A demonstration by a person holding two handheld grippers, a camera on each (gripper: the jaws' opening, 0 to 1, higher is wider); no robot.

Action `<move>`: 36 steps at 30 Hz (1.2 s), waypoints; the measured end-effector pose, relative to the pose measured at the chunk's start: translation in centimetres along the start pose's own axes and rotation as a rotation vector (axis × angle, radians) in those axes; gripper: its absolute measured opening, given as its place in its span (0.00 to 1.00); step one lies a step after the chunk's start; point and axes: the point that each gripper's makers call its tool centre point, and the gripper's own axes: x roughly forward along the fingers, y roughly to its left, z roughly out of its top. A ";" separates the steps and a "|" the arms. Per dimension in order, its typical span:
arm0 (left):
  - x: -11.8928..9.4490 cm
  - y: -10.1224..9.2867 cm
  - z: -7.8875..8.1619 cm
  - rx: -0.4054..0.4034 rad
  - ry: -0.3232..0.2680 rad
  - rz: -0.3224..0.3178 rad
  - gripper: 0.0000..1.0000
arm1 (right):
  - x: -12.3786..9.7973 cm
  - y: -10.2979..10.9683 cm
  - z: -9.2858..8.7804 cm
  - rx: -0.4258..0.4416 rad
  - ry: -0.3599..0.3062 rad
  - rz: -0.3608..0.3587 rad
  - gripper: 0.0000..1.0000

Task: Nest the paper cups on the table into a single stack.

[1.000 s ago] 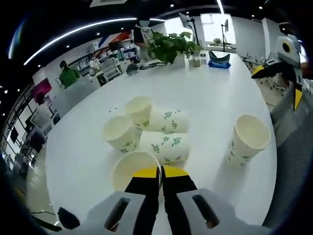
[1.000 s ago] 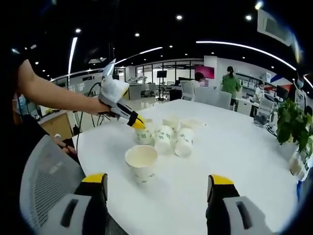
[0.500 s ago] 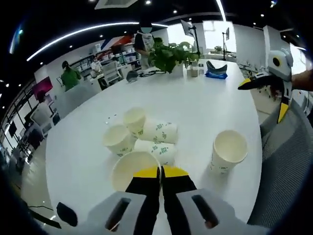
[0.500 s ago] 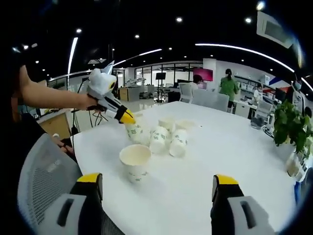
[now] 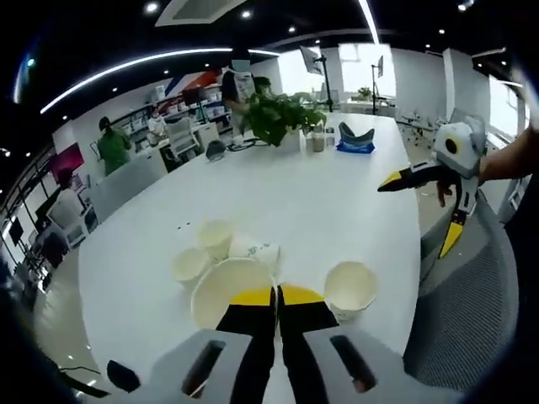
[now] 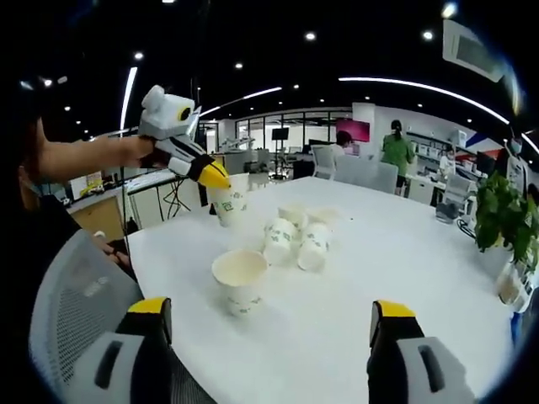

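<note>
My left gripper (image 5: 276, 295) is shut on the rim of a white paper cup with green print (image 5: 229, 290), held in the air above the white table (image 5: 328, 202). In the right gripper view the same left gripper (image 6: 214, 178) holds that cup (image 6: 227, 202) well above the table's left part. One cup (image 6: 240, 282) stands upright alone near the front edge. Behind it a cluster of cups (image 6: 295, 237) partly lies on its side. My right gripper (image 6: 269, 310) is open with nothing between its jaws, back from the table edge. In the left gripper view the right gripper (image 5: 424, 209) hangs open.
A grey mesh chair (image 6: 80, 311) stands at the table's near edge. A potted plant (image 5: 278, 114) and a blue object (image 5: 354, 145) sit at the table's far end. People (image 6: 396, 147) stand in the office behind.
My left gripper has lifted its cup up off the table, away from the cluster. The right gripper has stayed open and moved little.
</note>
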 end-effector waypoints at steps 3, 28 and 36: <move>-0.4 -1.0 1.0 0.027 0.008 -0.021 0.00 | 0.0 0.2 0.0 -0.005 0.006 0.003 1.00; 1.2 -8.4 2.8 0.098 -0.007 -0.189 0.00 | -0.7 -0.5 1.1 0.024 -0.025 -0.029 0.99; 2.3 -9.3 2.6 0.089 -0.023 -0.200 0.00 | -0.8 -0.6 1.0 0.024 -0.022 -0.035 0.98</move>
